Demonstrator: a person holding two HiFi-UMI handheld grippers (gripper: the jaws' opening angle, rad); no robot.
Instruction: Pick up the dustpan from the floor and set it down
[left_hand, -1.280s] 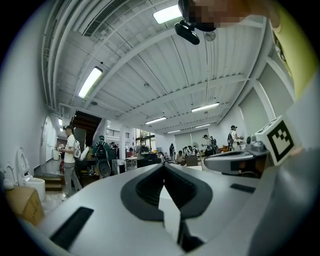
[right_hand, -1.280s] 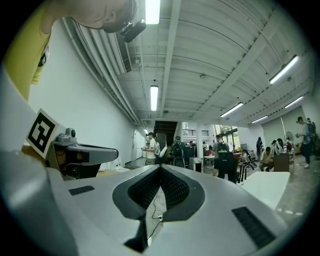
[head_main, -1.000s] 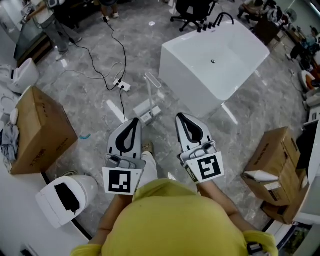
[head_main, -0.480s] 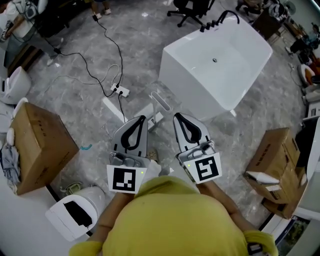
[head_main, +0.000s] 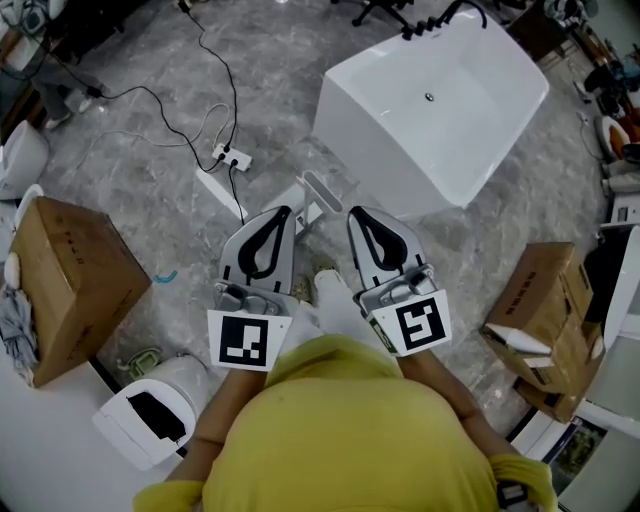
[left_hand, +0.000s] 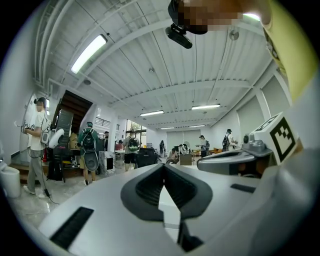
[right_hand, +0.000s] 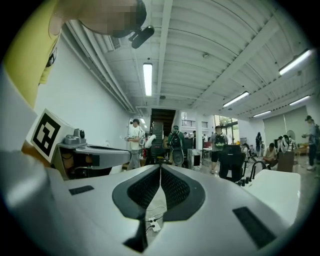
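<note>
- One white bathtub (head_main: 430, 100) stands on the grey floor (head_main: 150, 210) ahead of me.
- Both my tools, left gripper (head_main: 283, 211) and right gripper (head_main: 355, 212), are clenched and empty, side by side.
- White dustpan (head_main: 320, 192) sits on the floor just beyond their tips, beside the bathtub.

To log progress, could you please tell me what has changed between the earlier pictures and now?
The person walked forward, so the dustpan, beside the bathtub, now lies just past the tips of the left gripper and right gripper. Nothing taken or released; both stay shut, empty, side by side.
</note>
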